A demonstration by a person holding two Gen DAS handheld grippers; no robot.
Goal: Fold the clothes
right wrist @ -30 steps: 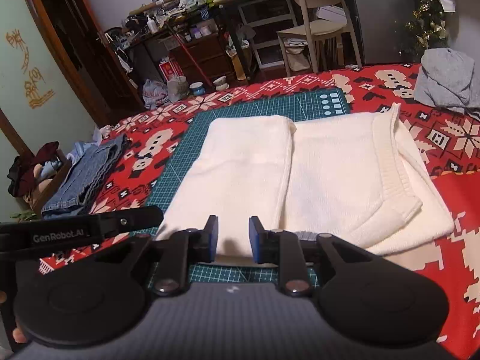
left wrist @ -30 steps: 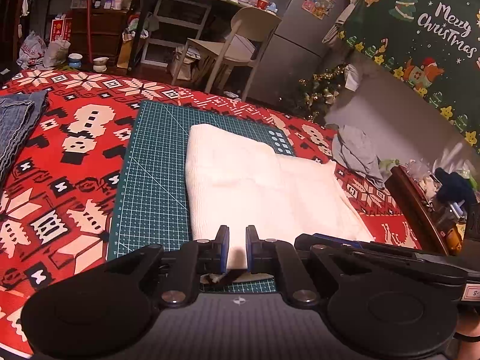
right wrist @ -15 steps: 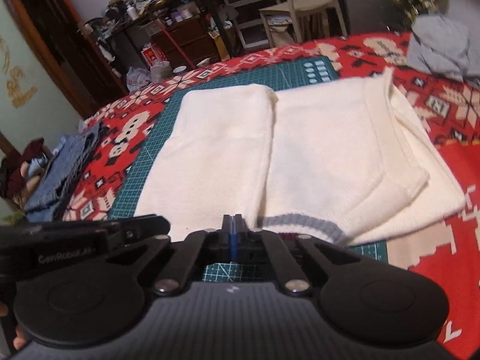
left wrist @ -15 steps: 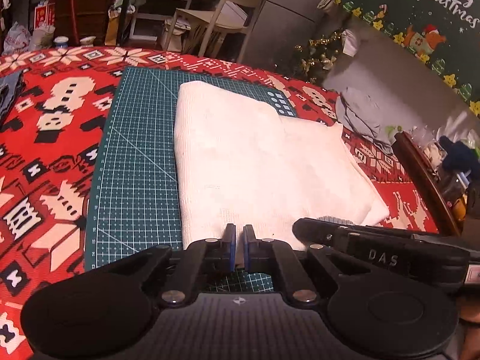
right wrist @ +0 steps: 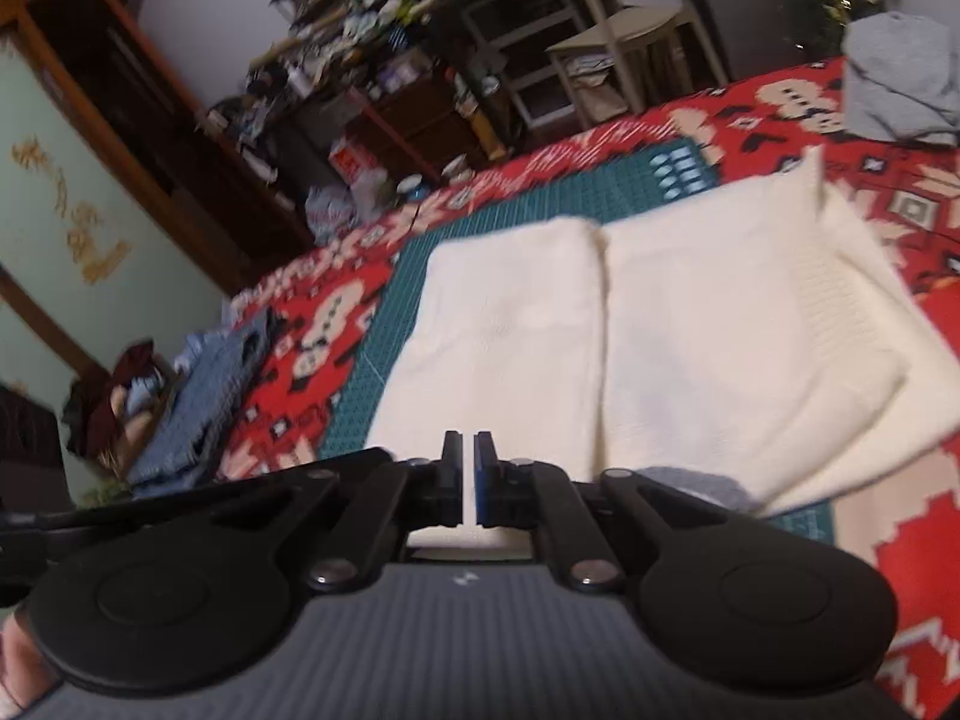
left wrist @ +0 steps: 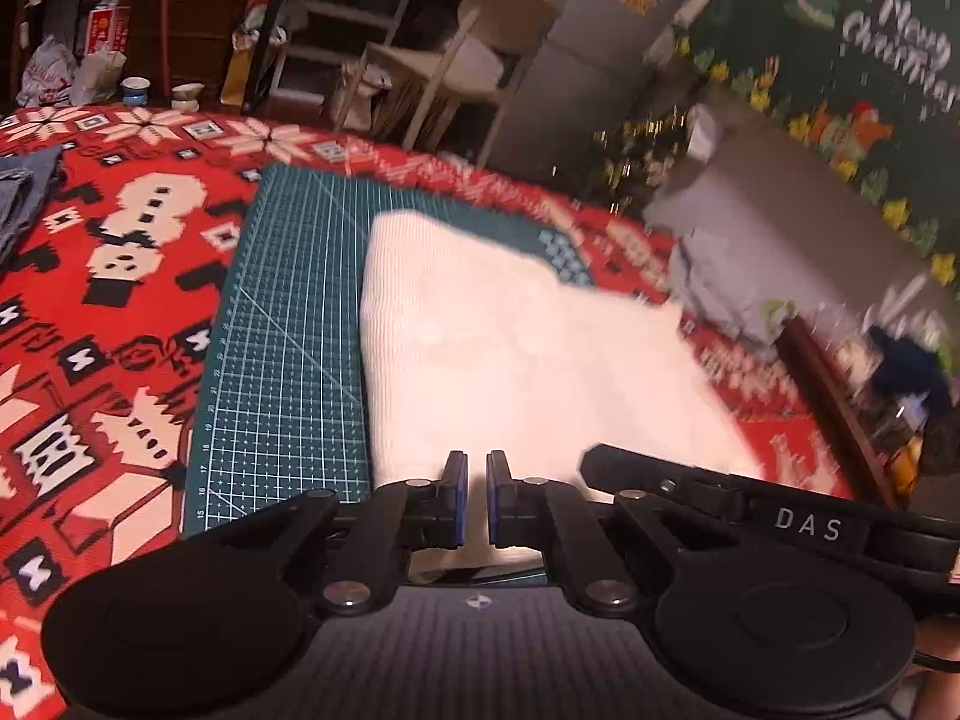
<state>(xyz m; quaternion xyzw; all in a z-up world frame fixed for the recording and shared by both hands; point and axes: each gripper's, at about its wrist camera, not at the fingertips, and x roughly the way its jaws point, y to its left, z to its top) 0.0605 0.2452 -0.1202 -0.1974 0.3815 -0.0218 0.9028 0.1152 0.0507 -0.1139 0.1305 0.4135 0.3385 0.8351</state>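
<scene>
A cream knitted sweater (left wrist: 510, 348) lies partly folded on a green cutting mat (left wrist: 288, 330), with one panel folded over its left half. My left gripper (left wrist: 474, 480) is at the sweater's near edge, shut on the cream fabric that shows between its blue pads. In the right wrist view the sweater (right wrist: 690, 330) spreads over the mat (right wrist: 354, 420). My right gripper (right wrist: 468, 468) is shut on the same near edge, a thin strip of cream between its pads. A grey-blue ribbed hem (right wrist: 702, 480) peeks out just to its right. The two grippers sit side by side.
A red patterned blanket (left wrist: 120, 300) covers the surface under the mat. Folded jeans (right wrist: 204, 396) lie at the left and a grey garment (right wrist: 900, 78) at the far right. A pale chair (left wrist: 456, 60), shelves and clutter stand beyond the far edge. A dark wooden edge (left wrist: 840, 396) borders the right.
Both pairs of jaws have closed onto the sweater's near edge, the right from a clear gap. The left gripper moved in closer. The right view has rolled.
</scene>
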